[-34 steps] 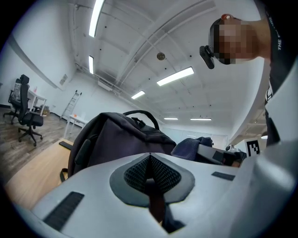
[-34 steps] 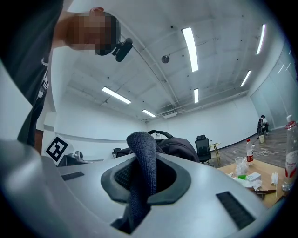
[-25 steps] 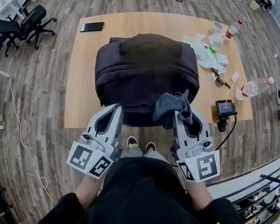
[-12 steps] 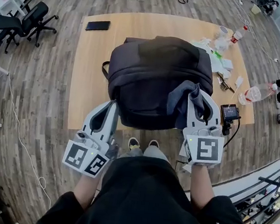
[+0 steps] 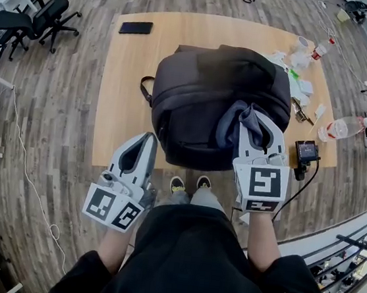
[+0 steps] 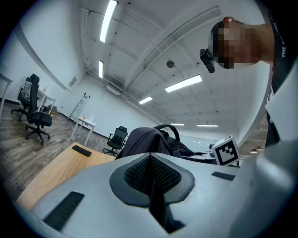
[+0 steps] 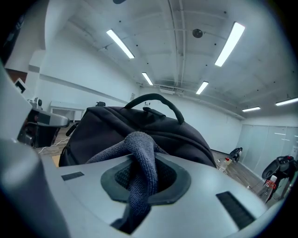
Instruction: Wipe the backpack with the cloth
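Observation:
A dark grey backpack stands on the wooden table, its handle up in the right gripper view. My right gripper is shut on a blue-grey cloth, which rests against the backpack's near right side. The cloth bunches out between the jaws. My left gripper hangs shut and empty off the table's near edge, left of the backpack and apart from it. In the left gripper view the gripper points at the backpack.
A black phone lies at the table's far left. Papers, a cup, two bottles and a small cabled device crowd the right side. Office chairs stand on the floor to the left.
My right gripper has slid the cloth forward and up the backpack's near right side. The left gripper has stayed almost where it was.

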`<state>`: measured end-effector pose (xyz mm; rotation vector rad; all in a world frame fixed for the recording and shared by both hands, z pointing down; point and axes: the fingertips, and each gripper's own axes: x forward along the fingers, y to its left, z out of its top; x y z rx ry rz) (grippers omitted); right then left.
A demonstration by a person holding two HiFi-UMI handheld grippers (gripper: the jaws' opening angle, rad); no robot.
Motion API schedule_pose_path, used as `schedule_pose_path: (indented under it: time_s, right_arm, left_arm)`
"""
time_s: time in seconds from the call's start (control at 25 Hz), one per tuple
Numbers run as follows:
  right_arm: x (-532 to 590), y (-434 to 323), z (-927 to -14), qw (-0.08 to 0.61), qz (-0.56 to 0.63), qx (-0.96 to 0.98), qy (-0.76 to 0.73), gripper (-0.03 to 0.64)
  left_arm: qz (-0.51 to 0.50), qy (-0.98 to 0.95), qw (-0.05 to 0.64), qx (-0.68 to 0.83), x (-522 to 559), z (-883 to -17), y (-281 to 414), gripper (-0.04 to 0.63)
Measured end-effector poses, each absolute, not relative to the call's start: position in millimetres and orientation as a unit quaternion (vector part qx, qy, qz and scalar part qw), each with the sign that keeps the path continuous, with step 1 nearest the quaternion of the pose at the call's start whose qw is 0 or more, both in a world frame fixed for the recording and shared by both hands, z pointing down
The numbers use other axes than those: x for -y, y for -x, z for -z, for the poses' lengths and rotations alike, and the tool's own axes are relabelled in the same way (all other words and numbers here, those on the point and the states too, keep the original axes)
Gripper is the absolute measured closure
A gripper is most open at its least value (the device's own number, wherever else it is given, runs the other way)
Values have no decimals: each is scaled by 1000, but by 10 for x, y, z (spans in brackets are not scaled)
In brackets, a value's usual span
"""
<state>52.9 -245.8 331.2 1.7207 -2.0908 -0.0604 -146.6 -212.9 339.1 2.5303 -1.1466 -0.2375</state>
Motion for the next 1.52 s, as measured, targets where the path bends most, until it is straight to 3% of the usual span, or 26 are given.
schedule_pose_path:
  time_s: [0.52,0.96,1.52]
  right_arm:
    - [2613,339,-3189,178,19,812,-556,580]
    - [2386,876,-3034,198,114,819,-526,580]
    - [2488,-383,-3294,389,205,679,-588,579]
  left_arm:
    - [70,-888,194,412,2090,-3589,1492,580]
    - [63,-888,191,413,2184,-3572,1363,580]
    - [54,-889,178,418,2280,-3614,1322,580]
